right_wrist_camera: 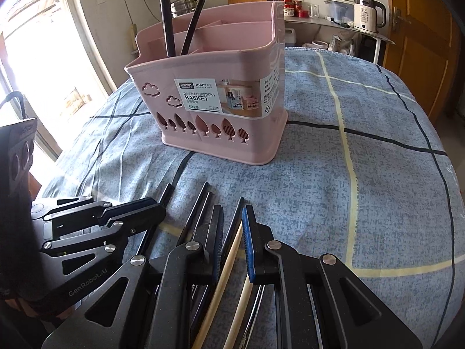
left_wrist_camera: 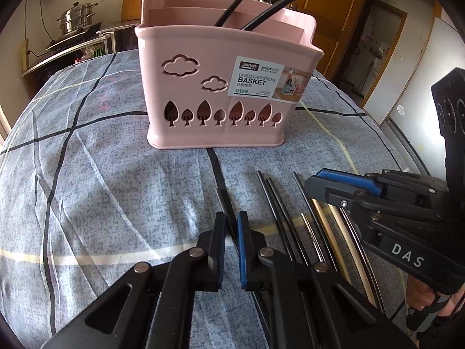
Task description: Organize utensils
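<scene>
Black chopstick [left_wrist_camera: 224, 200] at the near edge of the surface is pinched between the pads of the left gripper [left_wrist_camera: 231, 232], whose jaws are all but closed on it. Just beside it, the right gripper [right_wrist_camera: 232, 232] stands a narrow slit apart over a pale wooden chopstick [right_wrist_camera: 226, 264]. That stick lies in the gap, and as far as I can see nothing is clamped yet. More chopsticks [left_wrist_camera: 279, 203] lie side by side between and beyond the two, all on the blue checked cloth [left_wrist_camera: 101, 174]. To do this step well, I judge the left grip should lift straight up so its neighbours stay put. The stick should then be tipped upright before it reaches the pink basket [left_wrist_camera: 203, 122], which stands toward the far middle of the surface, well apart. There it needs a compartment clear of the two black handles [left_wrist_camera: 232, 8] already standing inside. Only the left view shows the pinch itself. The right view alone shows the wooden stick in its slit and the basket's dividers more openly.
</scene>
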The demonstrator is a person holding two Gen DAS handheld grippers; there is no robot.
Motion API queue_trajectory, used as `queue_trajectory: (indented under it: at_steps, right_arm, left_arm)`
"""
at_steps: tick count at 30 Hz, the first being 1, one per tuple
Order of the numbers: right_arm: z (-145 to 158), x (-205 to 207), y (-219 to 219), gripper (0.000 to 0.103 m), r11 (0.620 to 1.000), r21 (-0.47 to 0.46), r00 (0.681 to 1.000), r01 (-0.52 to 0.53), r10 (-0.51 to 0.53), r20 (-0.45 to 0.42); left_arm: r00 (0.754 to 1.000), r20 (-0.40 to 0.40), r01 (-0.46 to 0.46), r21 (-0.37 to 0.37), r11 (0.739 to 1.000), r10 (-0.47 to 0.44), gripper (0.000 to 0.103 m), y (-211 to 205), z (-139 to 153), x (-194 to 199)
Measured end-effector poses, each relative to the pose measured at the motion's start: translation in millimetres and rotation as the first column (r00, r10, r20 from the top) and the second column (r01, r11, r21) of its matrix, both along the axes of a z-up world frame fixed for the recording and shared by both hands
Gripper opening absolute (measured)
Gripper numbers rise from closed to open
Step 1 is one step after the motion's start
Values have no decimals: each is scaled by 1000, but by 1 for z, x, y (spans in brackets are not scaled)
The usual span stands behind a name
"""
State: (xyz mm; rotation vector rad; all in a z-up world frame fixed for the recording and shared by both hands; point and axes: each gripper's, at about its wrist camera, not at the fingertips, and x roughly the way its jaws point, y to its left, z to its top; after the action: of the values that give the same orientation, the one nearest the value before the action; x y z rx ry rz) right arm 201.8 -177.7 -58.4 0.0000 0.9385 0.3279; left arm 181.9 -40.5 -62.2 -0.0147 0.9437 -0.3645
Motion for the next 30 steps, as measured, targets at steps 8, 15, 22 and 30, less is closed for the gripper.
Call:
queue_trajectory:
  at_steps: [8,15,22,30]
  right_arm:
    - [-10,12,6,14,1000,-31,999,3,-4,-36]
    - [-10,15,16,7,998,-61,1000,-13,11,-29]
    - [-4,12,15,0,1000,-3,1000,-16,16,-23]
    - [13,9,12,0,998,27,999,-52,52,1]
  left_arm:
    - [1000,-6,7,10,1000,-7,9,3,0,5]
    - [999,-21,25,12,1000,-25,9,1,1,17]
    - [1000,-16,13,-9,1000,-14,8,3,2,21]
    - [1000,21,24,-19,1000,-24,7,3,13,13]
